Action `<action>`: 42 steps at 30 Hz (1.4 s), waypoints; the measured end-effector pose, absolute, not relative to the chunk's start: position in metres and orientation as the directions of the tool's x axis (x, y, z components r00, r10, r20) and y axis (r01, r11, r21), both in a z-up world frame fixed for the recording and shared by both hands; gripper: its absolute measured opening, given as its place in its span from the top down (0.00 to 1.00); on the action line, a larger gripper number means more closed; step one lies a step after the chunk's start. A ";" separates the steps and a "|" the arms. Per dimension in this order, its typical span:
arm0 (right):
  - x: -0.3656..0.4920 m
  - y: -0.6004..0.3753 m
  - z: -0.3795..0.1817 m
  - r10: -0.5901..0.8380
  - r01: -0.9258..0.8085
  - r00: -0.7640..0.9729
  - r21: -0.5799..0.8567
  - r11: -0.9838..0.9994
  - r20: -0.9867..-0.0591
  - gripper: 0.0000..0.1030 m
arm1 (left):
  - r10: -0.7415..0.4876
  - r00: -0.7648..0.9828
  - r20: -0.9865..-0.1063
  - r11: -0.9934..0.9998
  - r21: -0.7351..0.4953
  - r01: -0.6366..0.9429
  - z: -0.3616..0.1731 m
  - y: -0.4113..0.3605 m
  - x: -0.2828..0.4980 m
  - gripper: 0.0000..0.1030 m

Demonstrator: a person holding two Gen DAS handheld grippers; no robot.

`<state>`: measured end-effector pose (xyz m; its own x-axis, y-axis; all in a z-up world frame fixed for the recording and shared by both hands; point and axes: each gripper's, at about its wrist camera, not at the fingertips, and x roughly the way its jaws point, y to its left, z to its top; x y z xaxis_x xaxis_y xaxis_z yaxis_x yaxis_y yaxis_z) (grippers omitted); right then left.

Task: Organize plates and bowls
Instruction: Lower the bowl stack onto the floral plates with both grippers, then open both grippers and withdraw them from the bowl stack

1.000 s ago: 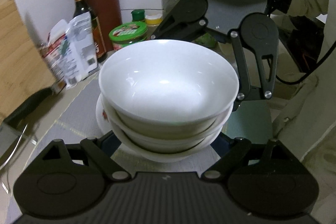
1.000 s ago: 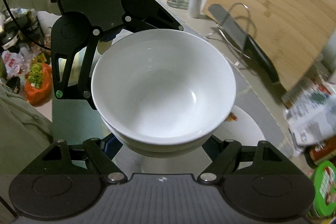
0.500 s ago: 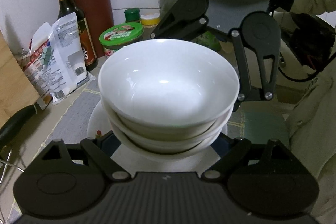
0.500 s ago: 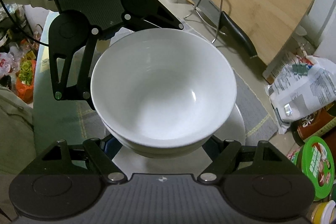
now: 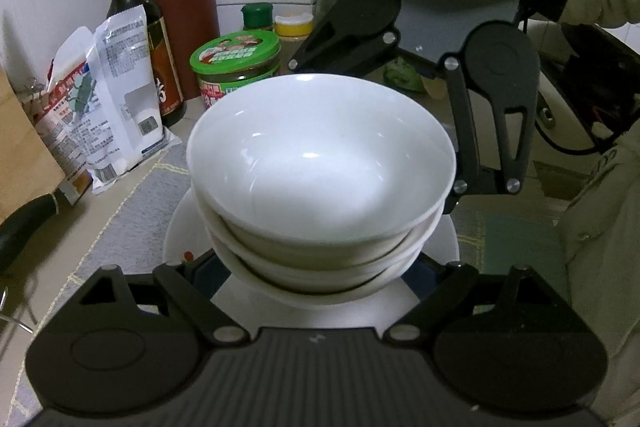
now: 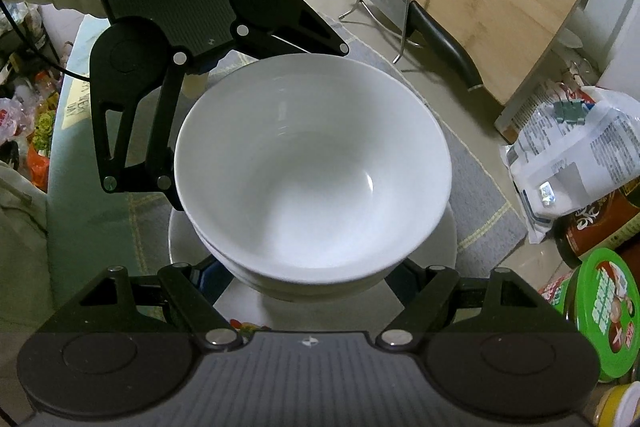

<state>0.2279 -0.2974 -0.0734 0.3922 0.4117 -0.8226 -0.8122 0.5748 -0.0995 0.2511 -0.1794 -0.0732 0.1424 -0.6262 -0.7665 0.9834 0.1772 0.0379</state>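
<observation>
The stack of three white ceramic bowls (image 5: 320,163) hangs nested and upright directly above the flat white round plate (image 5: 176,239), its lowest bowl close to the plate's middle; whether it already touches cannot be told. The left tongs (image 5: 316,291) and the right tongs (image 6: 312,291) face each other across the plate, each spread wide, its two fingers hugging the lower wall of the bottom bowl from its own side. The fingertips are hidden under the bowls, but the stack has travelled with both tools, so both clearly have hold of it.

A second ago the plate peeked out only to one side of the stack. Now its rim shows all round the bowls, so the carry has brought the load squarely over it. That leaves, by my reckoning, only the setting-down and release.

The plate lies on a grey woven mat (image 5: 132,219) on the desk (image 6: 420,75). Beyond the plate stands a green-lidded jar (image 5: 236,67), well clear of the descent
</observation>
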 end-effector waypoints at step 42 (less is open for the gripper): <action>0.178 -0.288 -0.059 0.318 -0.686 0.524 -0.170 0.708 -0.790 0.00 | -0.598 0.624 -0.503 0.634 0.178 0.752 -0.021 -0.102 0.171 0.00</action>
<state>0.1784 -0.2878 -0.0587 0.5240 0.3182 -0.7900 -0.6856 0.7080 -0.1695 0.1706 -0.1025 -0.0211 0.6236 -0.5985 -0.5030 0.7523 0.6344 0.1778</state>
